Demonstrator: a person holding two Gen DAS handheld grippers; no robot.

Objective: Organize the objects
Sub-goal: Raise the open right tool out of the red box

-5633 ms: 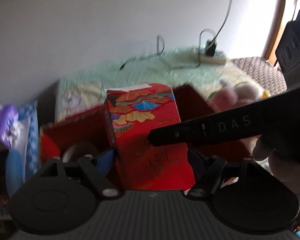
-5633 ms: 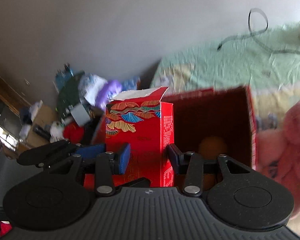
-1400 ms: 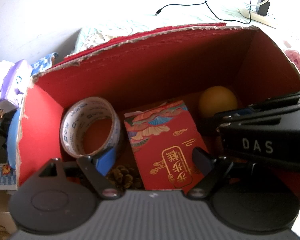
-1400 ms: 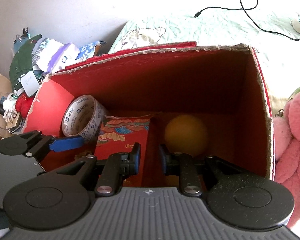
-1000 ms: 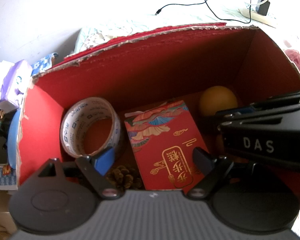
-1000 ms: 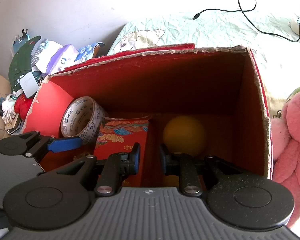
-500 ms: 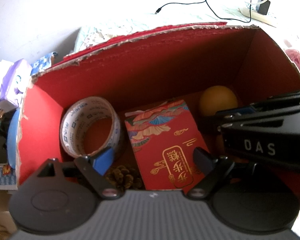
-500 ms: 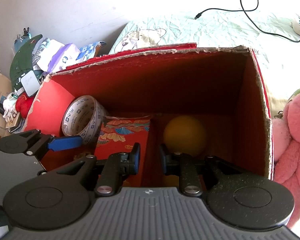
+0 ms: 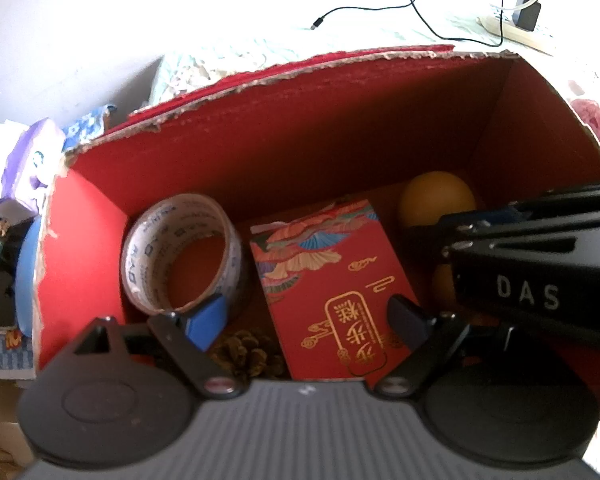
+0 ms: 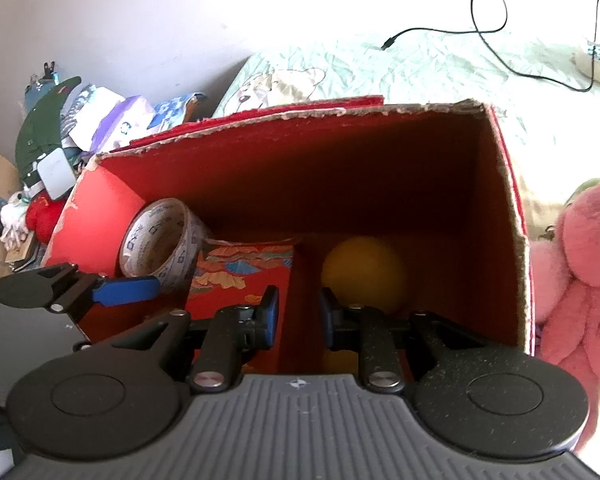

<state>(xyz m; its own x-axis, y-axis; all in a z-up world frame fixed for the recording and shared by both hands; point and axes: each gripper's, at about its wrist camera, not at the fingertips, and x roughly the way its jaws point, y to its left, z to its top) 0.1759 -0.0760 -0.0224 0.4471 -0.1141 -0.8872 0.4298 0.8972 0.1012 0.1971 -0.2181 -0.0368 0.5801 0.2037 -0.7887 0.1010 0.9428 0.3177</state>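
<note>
1. Pale green bedding point(image 10: 440, 64) carries an open red cardboard box point(image 9: 340, 128), which holds a tape roll point(image 9: 180, 256), a red printed carton point(image 9: 332, 288), an orange ball point(image 9: 436, 200) and a pine cone point(image 9: 246, 354).
2. With its fingers spread wide and empty, the left gripper point(image 9: 304, 320) straddles the near end of the carton, which lies flat at the middle of the floor. Closing there could pinch the carton or knock the pine cone at 7 o'clock.
3. Narrowly parted and holding nothing, the right gripper point(image 10: 298, 316) points at the gap between carton and ball. A push toward 12 o'clock could roll the ball against the far wall.
4. Both tools share the box, the right one's body crossing at 3 o'clock in the left view; pulling out together could make them collide or snag the torn rim.
5. Leaning on edge at 10 o'clock, the tape roll may topple if the carton shifts.
6. On soft bedding, the box itself may tip under pressure.
</note>
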